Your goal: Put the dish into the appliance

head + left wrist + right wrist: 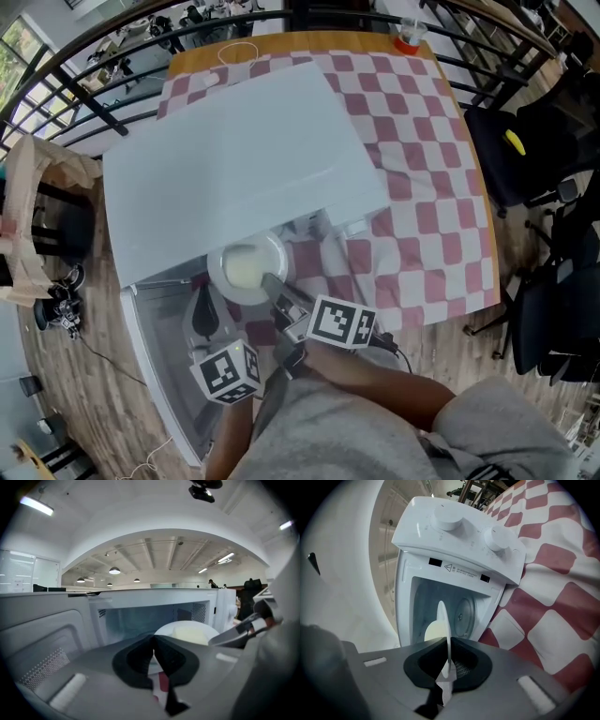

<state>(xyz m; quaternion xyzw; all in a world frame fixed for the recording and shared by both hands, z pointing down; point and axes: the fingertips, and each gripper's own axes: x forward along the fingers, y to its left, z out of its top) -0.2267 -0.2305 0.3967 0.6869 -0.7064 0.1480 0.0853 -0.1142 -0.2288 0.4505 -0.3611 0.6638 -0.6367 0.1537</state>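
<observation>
My left gripper [153, 644], jaws clenched on nothing, hovers by the open microwave door [42, 634]. My right gripper [447, 660] pinches the rim of the white plate [246, 267] of pale food at the mouth of the microwave [234, 159]. Insertion is in hand. Next, I judge: slide it level inside, set down, release.
</observation>
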